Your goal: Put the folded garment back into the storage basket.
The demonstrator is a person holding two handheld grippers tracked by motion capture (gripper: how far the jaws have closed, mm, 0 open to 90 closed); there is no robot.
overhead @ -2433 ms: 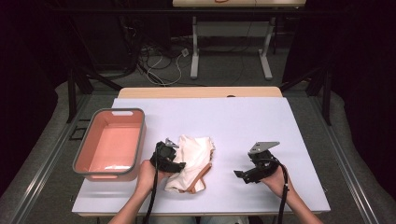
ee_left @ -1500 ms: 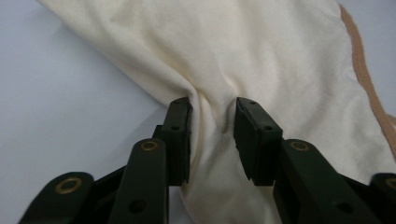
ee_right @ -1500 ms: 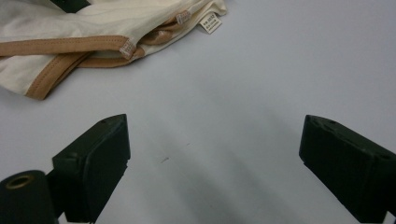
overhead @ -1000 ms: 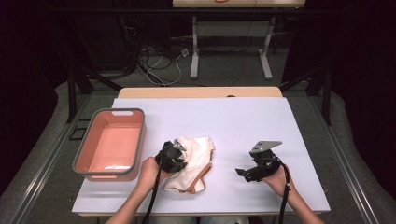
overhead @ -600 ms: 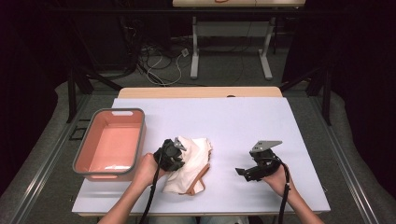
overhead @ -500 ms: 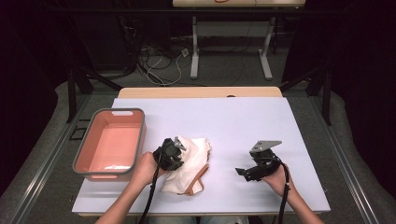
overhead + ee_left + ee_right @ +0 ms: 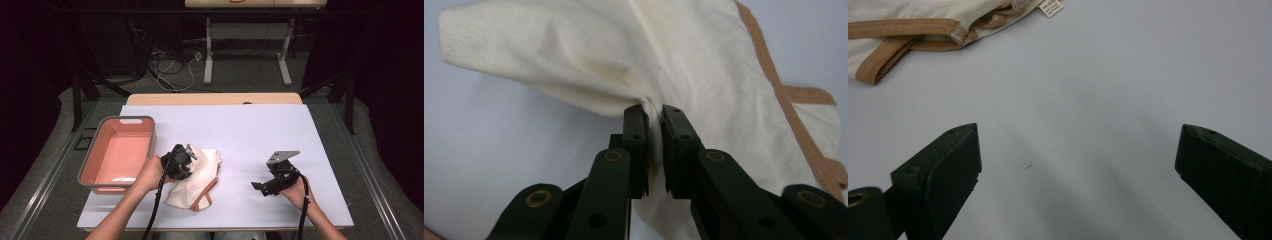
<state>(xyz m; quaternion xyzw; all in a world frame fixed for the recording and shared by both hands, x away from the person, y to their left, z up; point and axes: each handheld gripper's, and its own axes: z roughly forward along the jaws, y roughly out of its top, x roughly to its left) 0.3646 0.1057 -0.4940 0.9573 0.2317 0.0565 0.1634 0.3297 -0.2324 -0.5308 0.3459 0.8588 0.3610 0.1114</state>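
**Left claw pinches the cloth, lift under way**

Our left claw (image 7: 653, 117) is nearly closed on a fold of the cloth (image 7: 684, 55): in the left gripper view the two black jaws squeeze a ridge of cream fabric between them, and the fabric bunches up from that pinch. In the high view the same claw (image 7: 181, 161) sits on the left edge of the cloth (image 7: 197, 177), which lies crumpled on the surface (image 7: 250, 130), left of centre and just right of the tub (image 7: 120, 152).

Our right claw (image 7: 1075, 165) stands wide open with nothing between its jaws, only bare surface below. In the high view it (image 7: 265, 186) rests well apart from the cloth, to its right. From its own camera we see the cloth's tan-trimmed edge (image 7: 908, 25) and a small white label (image 7: 1050, 7) farther off.

We judge the step in hand to be picking the cloth up by one pinched fold. The next move seems to call for a steady raise without losing the pinch, then either carrying the cloth leftward over the tub's rim or bringing the open right claw across to take a second edge; we cannot tell which.

Counted, near to far: two claws, one cloth, one tub, which is orange inside with a grey rim.
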